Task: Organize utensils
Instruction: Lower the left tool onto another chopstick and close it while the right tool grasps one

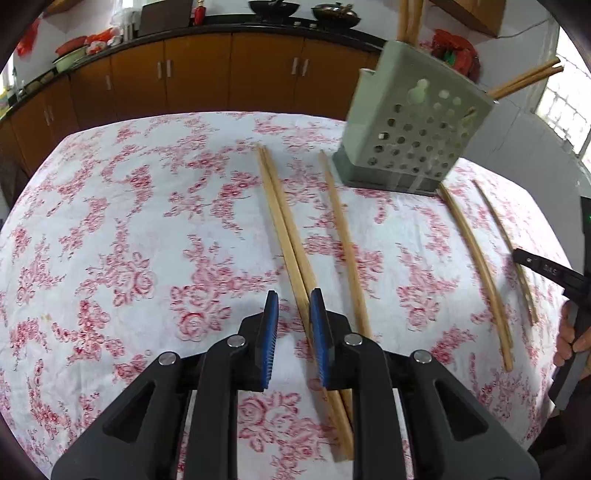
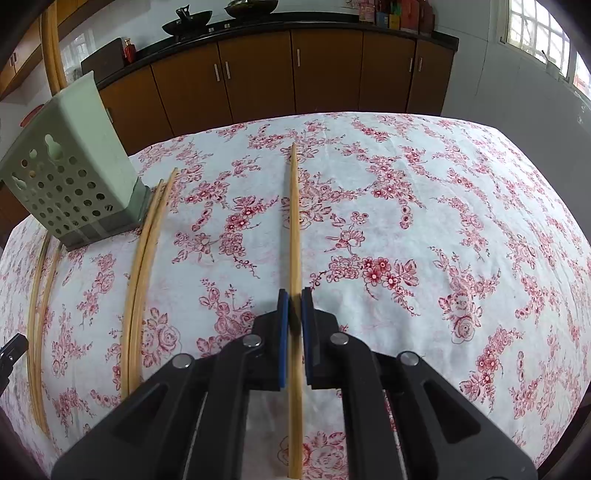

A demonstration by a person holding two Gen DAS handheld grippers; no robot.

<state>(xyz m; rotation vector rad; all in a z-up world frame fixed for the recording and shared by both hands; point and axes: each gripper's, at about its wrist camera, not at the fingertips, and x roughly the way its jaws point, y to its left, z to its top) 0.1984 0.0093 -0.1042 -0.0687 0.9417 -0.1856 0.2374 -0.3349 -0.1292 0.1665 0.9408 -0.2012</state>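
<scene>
- Left gripper (image 1: 293, 301): fingers apart, straddling a pair of chopsticks (image 1: 280, 218) lying on the table (image 1: 110, 221).
- Right gripper (image 2: 294, 297): fingers clamped on a single chopstick (image 2: 294, 221).
- Perforated holder (image 1: 413, 136) stands near the far edge.

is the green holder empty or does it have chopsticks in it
Not empty: chopsticks stick up out of the holder top.

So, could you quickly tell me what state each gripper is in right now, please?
Left gripper: open, pads astride a pair of chopsticks, not pressing them.
Right gripper: shut on a single chopstick.
</scene>
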